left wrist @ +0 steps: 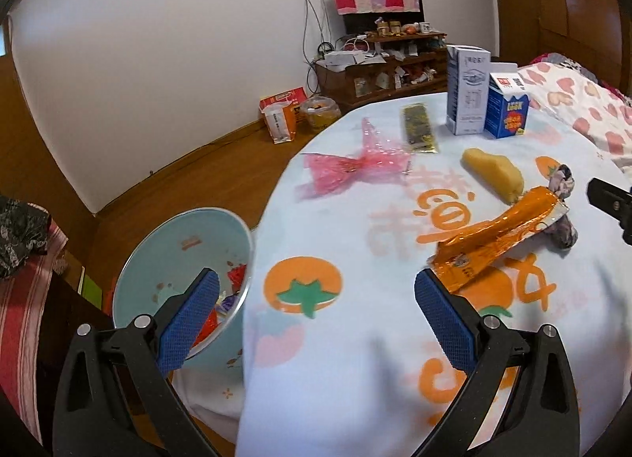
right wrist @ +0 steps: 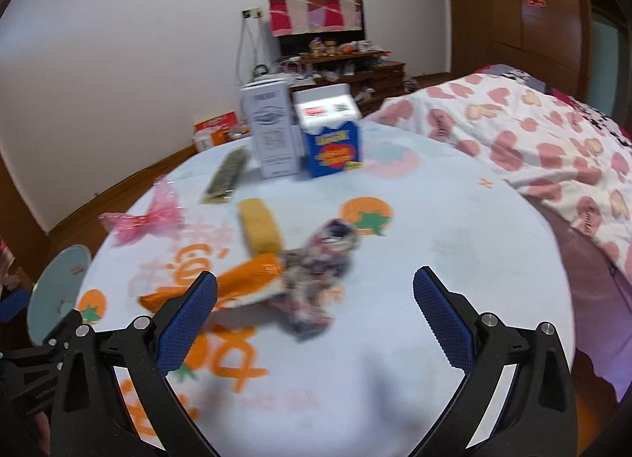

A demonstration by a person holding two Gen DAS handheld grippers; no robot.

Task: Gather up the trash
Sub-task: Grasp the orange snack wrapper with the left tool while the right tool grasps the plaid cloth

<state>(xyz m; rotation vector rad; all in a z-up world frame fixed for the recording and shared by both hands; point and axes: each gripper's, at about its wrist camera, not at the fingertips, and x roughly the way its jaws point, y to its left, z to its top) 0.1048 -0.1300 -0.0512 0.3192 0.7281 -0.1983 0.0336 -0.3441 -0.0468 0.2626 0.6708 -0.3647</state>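
Both grippers hang above the near edge of the round surface (left wrist: 355, 338), which is covered with a pale blue cloth printed with orange fruit. The left gripper (left wrist: 316, 299) has its jaws spread wide with nothing between them, and the right gripper (right wrist: 316, 295) is equally released and empty. An orange wrapper (left wrist: 501, 236) lies near the middle of the surface, its far end touching a crumpled patterned wad (right wrist: 320, 271); just beyond them sits a yellow sponge-like block (left wrist: 493, 172). Toward the left edge lies a pink cellophane wrapper (left wrist: 347, 168), with a dark flat packet (left wrist: 418, 127) beyond it. Two cartons, a white carton (left wrist: 466, 89) and a blue carton (left wrist: 507, 105), stand upright side by side at the far edge. A light blue bin (left wrist: 177, 259) stands just off the left edge, holding bits of trash.
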